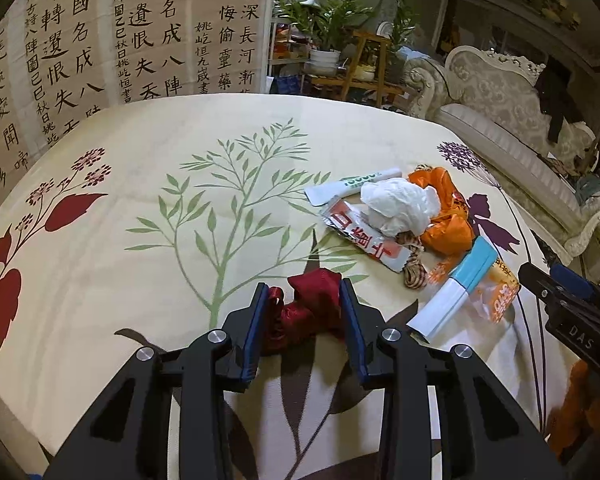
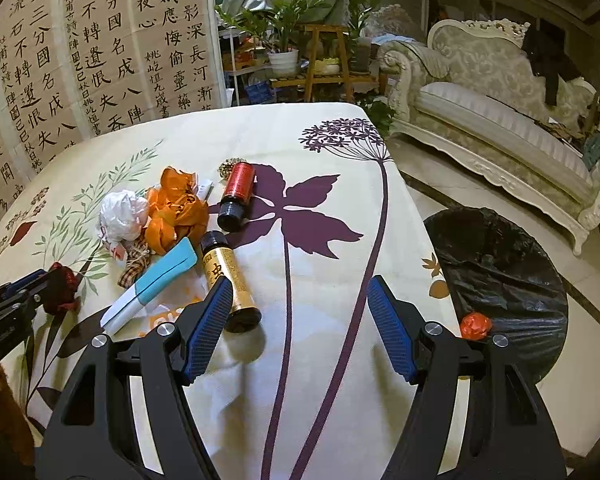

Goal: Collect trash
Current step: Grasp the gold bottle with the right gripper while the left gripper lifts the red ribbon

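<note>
A crumpled, glossy red ribbon (image 1: 308, 300) is clamped between the blue ribbed pads of the left gripper (image 1: 304, 304), low over a floral tablecloth (image 1: 140, 240). The right gripper (image 2: 300, 316) is held wide apart, gripping nothing. Beside it are seen a gold cylindrical bottle (image 2: 230, 280), crinkled orange plastic (image 2: 176, 208) and wadded white tissue (image 2: 122, 216). A black-lined bin (image 2: 500, 272) is seen off the table's edge.

1. The hanging cream calligraphy scroll (image 1: 112, 36) carries columns of black brush characters, among them 三分國, 名成八陣圖, 不轉 and 遺恨失吞.
2. The torn white and red foil wrapper (image 1: 364, 236) on the counter shows large red characters, partly legible as 口, 海 and 牛.
3. The black body of the right tongs (image 1: 580, 340) bears the pale letters "DAS".
4. The lying gold-labelled dark bottle (image 2: 228, 276) shows black characters, too small to read.
</note>
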Demonstrator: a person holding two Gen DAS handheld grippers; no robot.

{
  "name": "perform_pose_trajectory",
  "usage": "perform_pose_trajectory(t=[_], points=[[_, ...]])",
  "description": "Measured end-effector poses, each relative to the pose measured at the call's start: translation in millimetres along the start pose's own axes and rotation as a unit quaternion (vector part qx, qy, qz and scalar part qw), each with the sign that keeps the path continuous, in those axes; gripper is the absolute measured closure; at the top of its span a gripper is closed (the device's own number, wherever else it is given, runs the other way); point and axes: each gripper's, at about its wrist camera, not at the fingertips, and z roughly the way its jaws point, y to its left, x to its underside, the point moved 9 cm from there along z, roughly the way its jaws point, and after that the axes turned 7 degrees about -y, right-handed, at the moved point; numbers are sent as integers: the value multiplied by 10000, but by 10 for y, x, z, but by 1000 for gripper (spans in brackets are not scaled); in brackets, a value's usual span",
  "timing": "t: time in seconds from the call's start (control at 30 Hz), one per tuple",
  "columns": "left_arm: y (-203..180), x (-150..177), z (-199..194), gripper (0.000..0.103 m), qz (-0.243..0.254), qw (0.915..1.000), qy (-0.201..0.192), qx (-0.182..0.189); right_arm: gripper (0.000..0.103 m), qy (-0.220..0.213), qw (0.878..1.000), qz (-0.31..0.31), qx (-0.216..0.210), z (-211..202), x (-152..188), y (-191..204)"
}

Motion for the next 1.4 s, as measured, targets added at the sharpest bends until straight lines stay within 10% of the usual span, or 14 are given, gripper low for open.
perform_pose_trajectory(t=[1.0,1.4], points=[[42,19,137,31,48,9996,201,178,69,289,9983,-310,-390,201,0,285],[8,17,196,59,234,9994,221,131,73,227,9986,-210,-430,155,30,231]])
